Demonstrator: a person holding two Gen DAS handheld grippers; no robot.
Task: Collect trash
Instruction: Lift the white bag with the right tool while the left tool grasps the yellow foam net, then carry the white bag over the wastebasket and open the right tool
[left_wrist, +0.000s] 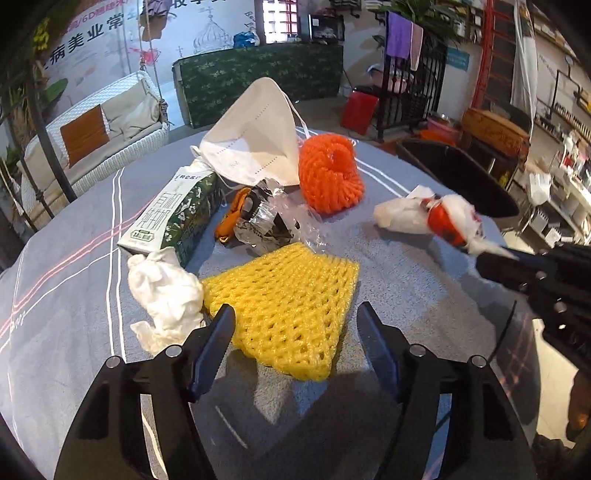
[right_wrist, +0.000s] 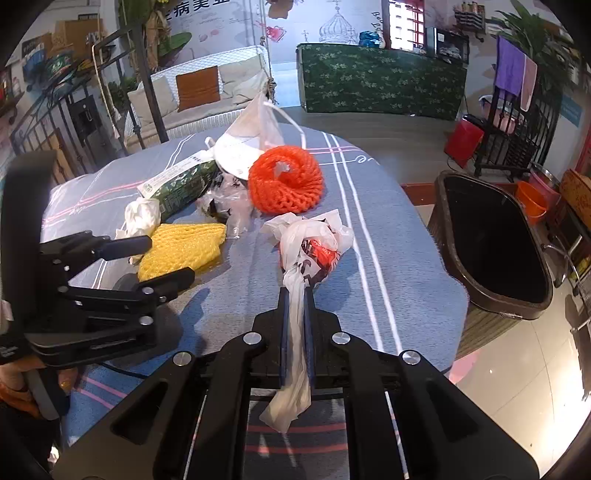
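The white plastic bag (right_wrist: 306, 243), printed in red and black, is pinched by its twisted tail between the closed jaws of the right gripper (right_wrist: 295, 295); the bundled end is seen hanging out ahead of the fingertips, near the right edge of the table (right_wrist: 406, 258). Just past that edge the dark bin (right_wrist: 491, 243) is waiting, mouth up. The carry is best done with the bag lifted clear of the cloth and swung over the rim before release, since the loose tail could slip if it is dragged.

On the other side, the left gripper (left_wrist: 295, 317) is poised over the yellow foam net (left_wrist: 291, 306), which lies flat near the table's near edge. The jaws are partly open and the net is straddled at its near corner, but no pad is yet seen pressing on it. A clean pinch would be helped by the fingers being lowered until the foam is well between them, and the crumpled tissue (left_wrist: 166, 295) touching the net's left side should be kept out of the grip.

Farther in, the milk carton (left_wrist: 173, 214), the clear wrapper (left_wrist: 266, 221), the orange foam net (left_wrist: 328, 173) and the face mask (left_wrist: 255, 136) are left lying toward the far edge.
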